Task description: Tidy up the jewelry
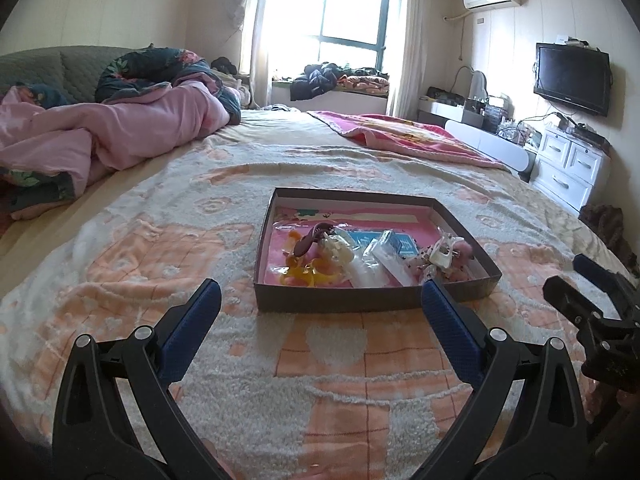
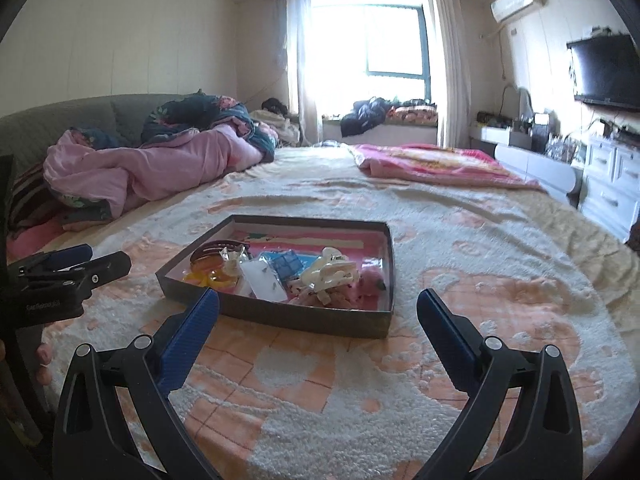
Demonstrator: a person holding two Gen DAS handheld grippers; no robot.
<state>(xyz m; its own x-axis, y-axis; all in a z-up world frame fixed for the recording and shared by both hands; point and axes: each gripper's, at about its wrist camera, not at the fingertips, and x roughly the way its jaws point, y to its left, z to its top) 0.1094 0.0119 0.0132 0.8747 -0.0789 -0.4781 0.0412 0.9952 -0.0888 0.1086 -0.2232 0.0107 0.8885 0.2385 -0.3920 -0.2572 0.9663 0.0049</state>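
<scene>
Grey cardboard, shallow and square: that's the tray-like box [image 1: 376, 300] sitting on the peach-and-cream fleece blanket covering the bed [image 1: 320, 360], pink lining inside. I see the jewelry heaped along its near side: a brown oval hair clip [image 1: 306, 240] at the left, clear plastic packets [image 1: 376, 260] in the middle, a cream claw clip [image 2: 330, 272] right. My left gripper [image 1: 320, 308] hangs near the box, jaws spread wide, holding nothing. My right gripper [image 2: 318, 320] likewise, gaping and empty.
</scene>
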